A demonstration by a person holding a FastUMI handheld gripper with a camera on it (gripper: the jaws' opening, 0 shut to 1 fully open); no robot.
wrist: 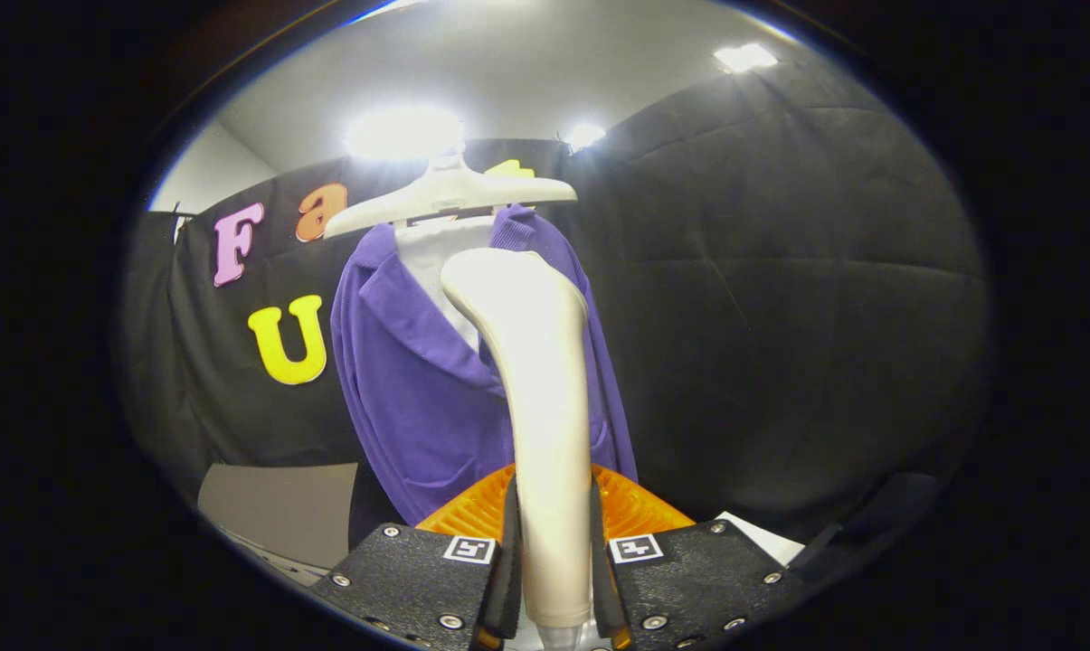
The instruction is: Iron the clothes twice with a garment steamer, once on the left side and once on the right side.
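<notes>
My gripper (552,565) clamps both fingers on the cream steamer (535,380), upright before the purple garment (418,389) hanging from its white hanger (450,194).

Ceiling lights (403,132) are blowing out into white glare above the hanger (450,194). They are lighting the steamer (535,389) in my fingers (552,579) brightly, while the wall (780,316) is staying dim. Fisheye curving is bending the edges; my fingers are looking soft.

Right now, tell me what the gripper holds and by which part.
The gripper is shut on the garment steamer, both fingers pressing the lower end of its handle. The steamer's head rises in front of the purple garment on the hanger.
</notes>
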